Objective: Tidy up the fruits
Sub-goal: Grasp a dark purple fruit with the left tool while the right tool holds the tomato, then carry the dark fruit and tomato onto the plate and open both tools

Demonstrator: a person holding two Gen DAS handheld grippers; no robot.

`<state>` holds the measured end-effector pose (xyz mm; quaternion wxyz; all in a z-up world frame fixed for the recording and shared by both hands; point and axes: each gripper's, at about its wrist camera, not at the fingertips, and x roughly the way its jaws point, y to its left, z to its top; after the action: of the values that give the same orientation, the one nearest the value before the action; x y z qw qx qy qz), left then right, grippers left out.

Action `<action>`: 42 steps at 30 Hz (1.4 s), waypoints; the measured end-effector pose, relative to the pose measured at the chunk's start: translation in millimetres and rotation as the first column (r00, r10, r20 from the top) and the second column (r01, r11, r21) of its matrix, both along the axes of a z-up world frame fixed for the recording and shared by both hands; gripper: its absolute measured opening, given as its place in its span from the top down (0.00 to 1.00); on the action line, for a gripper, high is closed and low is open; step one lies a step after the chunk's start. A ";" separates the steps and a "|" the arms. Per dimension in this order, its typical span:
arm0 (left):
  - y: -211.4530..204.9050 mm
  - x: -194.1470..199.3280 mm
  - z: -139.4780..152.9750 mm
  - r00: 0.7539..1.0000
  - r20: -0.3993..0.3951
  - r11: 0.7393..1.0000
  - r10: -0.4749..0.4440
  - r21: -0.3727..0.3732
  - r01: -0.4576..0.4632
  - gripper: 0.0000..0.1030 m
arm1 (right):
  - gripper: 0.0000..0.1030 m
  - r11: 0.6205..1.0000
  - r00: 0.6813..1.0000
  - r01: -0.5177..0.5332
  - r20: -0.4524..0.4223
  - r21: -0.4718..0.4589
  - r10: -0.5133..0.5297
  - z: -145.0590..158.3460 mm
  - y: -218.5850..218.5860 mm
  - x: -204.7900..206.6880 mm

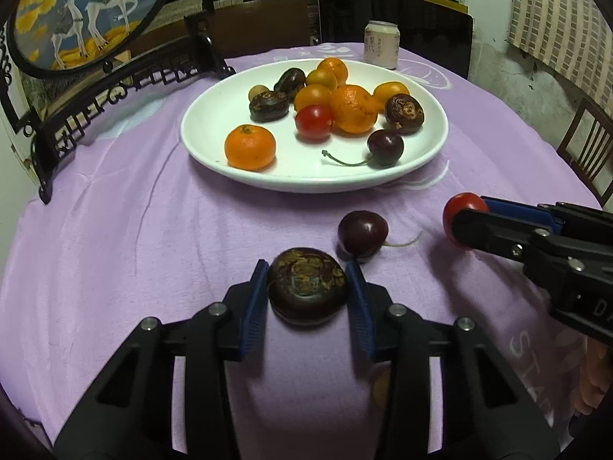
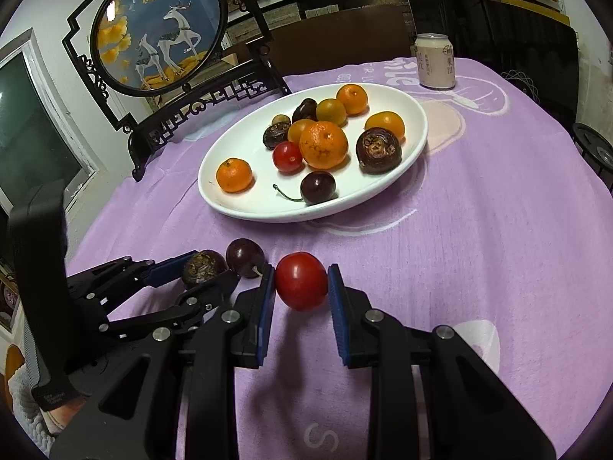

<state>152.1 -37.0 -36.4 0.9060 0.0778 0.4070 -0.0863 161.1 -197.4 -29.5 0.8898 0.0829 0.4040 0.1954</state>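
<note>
The left gripper is clamping a dark brown, rough-skinned water chestnut between its blue pads, low over the lilac tablecloth. Off at its two o'clock, the right gripper is squeezing a small, glossy red cherry tomato, blue pads pressing on both sides, the fruit hanging just clear of the cloth.

Between the two tools, a dark purple cherry with a pale stem is lying on the cloth, just beside the chestnut at its one o'clock.

At twelve o'clock from both grippers, the round white ceramic plate is sitting well apart from them, carrying the rest of the fruit. An orange mandarin is resting alone at the plate's eight o'clock. A second red tomato is leaning against a larger mandarin near the centre. A stemmed dark cherry is lying at five o'clock, with another brown chestnut at three o'clock.

Beyond the plate, a pale drinks can is standing upright, and a black carved stand holding a round deer painting is standing at ten o'clock.
</note>
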 end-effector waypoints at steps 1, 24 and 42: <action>0.9 -2.5 2.1 1.000 0.014 1.000 0.008 0.004 -0.008 0.59 | 0.73 1.000 1.000 0.001 -0.001 0.000 -0.001 -0.3 -0.4 0.0; 40.4 -48.3 53.2 0.957 0.242 0.987 0.161 -0.033 -0.158 0.59 | 0.73 1.000 0.998 -0.013 0.058 0.010 0.013 5.8 2.9 -43.1; 36.7 -19.7 62.2 0.960 0.237 0.988 0.151 -0.001 -0.155 0.59 | 0.73 0.999 0.995 -0.029 0.095 0.043 0.025 38.3 -3.9 -26.1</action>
<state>132.4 -0.3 25.7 0.9512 0.0640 0.3017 -0.0024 135.0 -201.3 8.8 0.9031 0.0878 0.3582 0.2201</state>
